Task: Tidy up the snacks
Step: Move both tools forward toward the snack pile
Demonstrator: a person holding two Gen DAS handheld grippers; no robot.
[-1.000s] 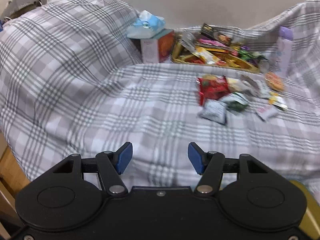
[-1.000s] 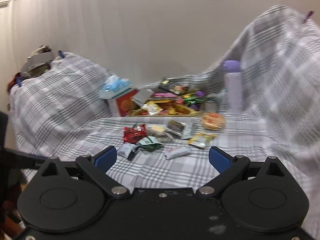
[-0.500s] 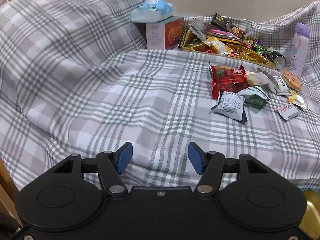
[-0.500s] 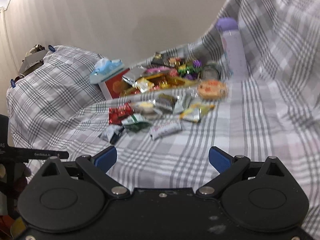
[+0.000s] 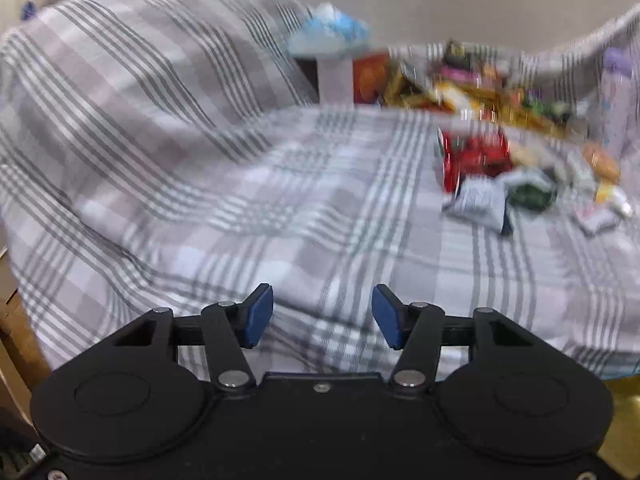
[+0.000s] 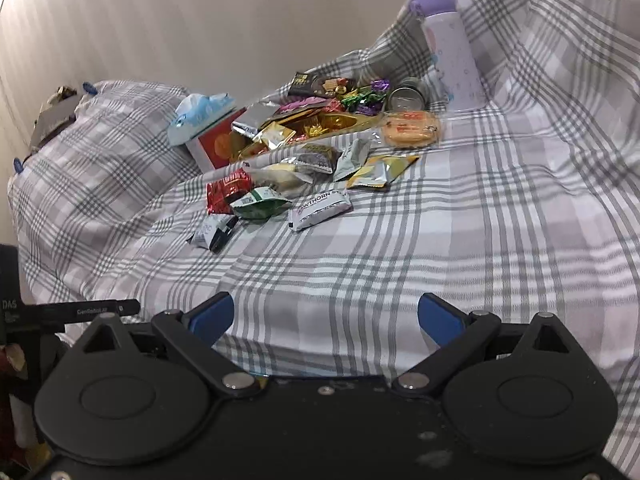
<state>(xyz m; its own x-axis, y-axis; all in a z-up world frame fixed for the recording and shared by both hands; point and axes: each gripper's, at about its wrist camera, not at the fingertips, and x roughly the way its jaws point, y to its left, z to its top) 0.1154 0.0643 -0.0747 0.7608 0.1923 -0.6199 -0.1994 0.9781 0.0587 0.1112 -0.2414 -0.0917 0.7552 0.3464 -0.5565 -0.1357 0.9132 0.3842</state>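
Several loose snack packets lie on a grey plaid cloth: a red packet [image 6: 226, 194], a green one [image 6: 260, 206], a white hawthorn bar [image 6: 320, 210], a grey-white sachet [image 6: 212, 232] and a round orange biscuit pack [image 6: 410, 128]. Behind them a gold tray [image 6: 336, 124] holds more snacks. In the blurred left wrist view the red packet [image 5: 476, 156] and grey sachet [image 5: 478, 200] sit at the right. My left gripper [image 5: 322, 316] and right gripper [image 6: 324, 318] are both open and empty, well short of the snacks.
A red-and-white tissue box [image 6: 214, 142] with a blue tissue pack on top stands left of the tray. A lilac bottle [image 6: 450, 48] and a small jar [image 6: 408, 98] stand at the back right. The cloth rises into humps at left and right.
The right gripper has tilted down and moved closer, so the snacks look larger. The left view has swung, with the snacks shifted slightly and now motion-blurred. Both grippers stay open.
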